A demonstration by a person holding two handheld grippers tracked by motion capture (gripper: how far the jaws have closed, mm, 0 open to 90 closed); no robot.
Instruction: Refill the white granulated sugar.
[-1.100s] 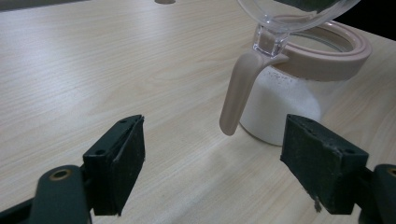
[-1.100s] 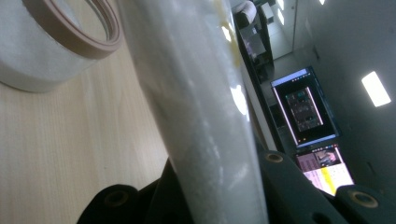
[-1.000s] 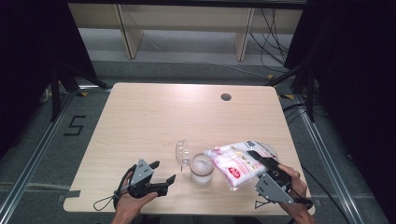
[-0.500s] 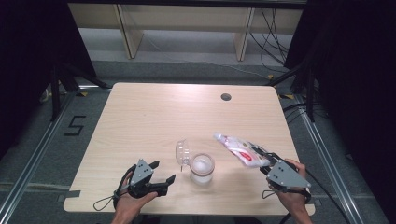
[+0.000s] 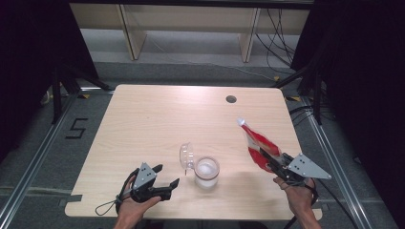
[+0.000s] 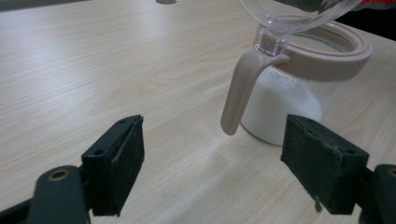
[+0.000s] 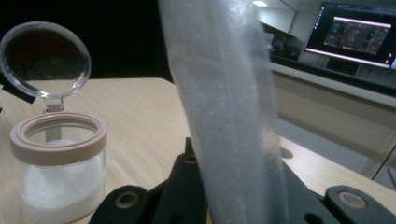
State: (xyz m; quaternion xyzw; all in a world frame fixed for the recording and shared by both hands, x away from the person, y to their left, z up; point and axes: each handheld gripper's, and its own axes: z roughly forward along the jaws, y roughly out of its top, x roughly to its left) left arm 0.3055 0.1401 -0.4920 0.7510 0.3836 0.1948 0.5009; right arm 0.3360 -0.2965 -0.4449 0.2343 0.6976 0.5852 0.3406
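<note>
Black jaws first: the right gripper [image 5: 276, 165] is clamped tight on the red-and-white bag [image 5: 257, 143], and those jaws have just been closing, squeezing down with the bag pinched between them. From the right gripper view the bag [image 7: 224, 107] rises straight out of the jaws as a pale, translucent strip, filling the middle of the shot. From above, the bag slants up and away from the right hand [image 5: 296, 198], its clear tip pointing toward the far side of the table, the whole thing held off the surface near the table's right edge. Over to the left gripper [image 5: 168, 183]: its jaws stand wide apart with nothing between the pads, resting low by the near edge in the left hand [image 5: 133, 205], aimed toward the jar. The jar [image 5: 207, 172] sits on the wooden table [image 5: 157, 119] between the two grippers, nearer the left one, part filled with white powder. In the left gripper view the jar [image 6: 299, 93] stands just beyond the open jaws, with a beige collar and a beige latch tab [image 6: 238, 93] hanging down its side. Its clear hinged lid [image 7: 45, 60] is flipped open and stands upright behind the rim. Farther off, a round cable hole [image 5: 231, 99] marks the far side of the table, and a monitor [image 7: 352, 32] glows in the dark background.
</note>
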